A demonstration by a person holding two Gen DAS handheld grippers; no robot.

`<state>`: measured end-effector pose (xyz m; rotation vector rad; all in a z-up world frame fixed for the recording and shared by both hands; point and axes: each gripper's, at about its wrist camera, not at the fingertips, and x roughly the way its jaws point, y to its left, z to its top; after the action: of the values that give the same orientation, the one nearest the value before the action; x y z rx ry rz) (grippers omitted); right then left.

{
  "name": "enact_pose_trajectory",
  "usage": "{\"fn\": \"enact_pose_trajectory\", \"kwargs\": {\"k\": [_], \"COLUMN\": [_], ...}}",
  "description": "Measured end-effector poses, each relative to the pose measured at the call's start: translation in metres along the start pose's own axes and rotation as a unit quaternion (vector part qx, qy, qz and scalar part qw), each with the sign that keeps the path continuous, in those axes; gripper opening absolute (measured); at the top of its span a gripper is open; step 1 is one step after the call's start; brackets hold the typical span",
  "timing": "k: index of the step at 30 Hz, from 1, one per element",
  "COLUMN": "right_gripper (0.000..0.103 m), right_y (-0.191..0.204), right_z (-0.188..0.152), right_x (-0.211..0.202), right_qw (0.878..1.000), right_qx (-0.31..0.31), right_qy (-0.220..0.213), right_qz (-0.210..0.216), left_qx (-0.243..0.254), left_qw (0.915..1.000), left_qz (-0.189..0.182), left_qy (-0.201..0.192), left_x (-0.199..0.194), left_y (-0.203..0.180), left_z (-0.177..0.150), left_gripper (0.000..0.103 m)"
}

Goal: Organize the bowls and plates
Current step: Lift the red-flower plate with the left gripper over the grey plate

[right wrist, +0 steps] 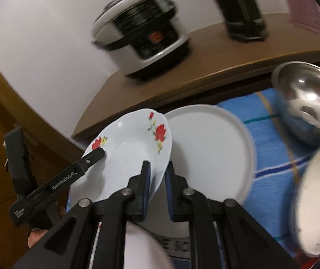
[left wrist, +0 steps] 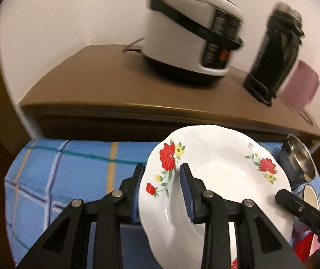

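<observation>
A glossy white ceramic plate with a wavy scalloped rim and red-and-yellow flower sprays (left wrist: pixel 215 179) is held tilted in the air, above the blue checked cloth (left wrist: pixel 70 174), near the brown wooden countertop (left wrist: pixel 106 85) at the far side. Both tools grip it. The left gripper (left wrist: pixel 162 190) is clamped on the plate's left rim, one ribbed blue pad beneath and the other on the glazed face. The right gripper (right wrist: pixel 157 186) pinches the opposite edge, its jaws nearly together with the thin rim between them (its black finger also shows at the right edge of the left view).

On the cloth just beyond the floral plate lies a plain white round plate with a raised lip (right wrist: pixel 211 148), matte and flat. Farther right sits a shiny stainless steel bowl (right wrist: pixel 305 103), mirror-smooth inside, and nearer right a cream enamel-looking bowl with a pale rim (right wrist: pixel 316 201), both blurred.

The cloth has a fine woven texture with white, yellow and green lines. On the countertop stand a rounded white-and-black electric rice cooker (left wrist: pixel 193 33), a tall black kettle-like appliance (left wrist: pixel 271 51) and a soft pink plastic cup (left wrist: pixel 298 87), against a plain pale wall (left wrist: pixel 70 18).
</observation>
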<state>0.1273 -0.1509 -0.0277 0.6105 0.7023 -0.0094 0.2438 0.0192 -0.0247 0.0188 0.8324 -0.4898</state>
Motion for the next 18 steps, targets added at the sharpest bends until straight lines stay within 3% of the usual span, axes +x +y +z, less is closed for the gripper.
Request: {"fn": "enact_pose_trajectory", "kwargs": {"k": [8,18], "right_gripper": [0.013,0.014], "right_y": [-0.049,-0.053], "right_z": [0.004,-0.004], "right_x": [-0.017,-0.005], "right_qw": [0.998,0.998], "right_qx": [0.047,0.039], "right_qy": [-0.014,0.004], "right_qz": [-0.025,-0.054], "left_qx": [0.058,0.062], "left_qw": [0.9975,0.9958], "left_qz": [-0.013,-0.001], "left_qy": [0.037,0.067], "left_x": [0.029,0.050], "left_y": [-0.038,-0.035], "left_z": [0.002,-0.004], "left_gripper": [0.035,0.037]}}
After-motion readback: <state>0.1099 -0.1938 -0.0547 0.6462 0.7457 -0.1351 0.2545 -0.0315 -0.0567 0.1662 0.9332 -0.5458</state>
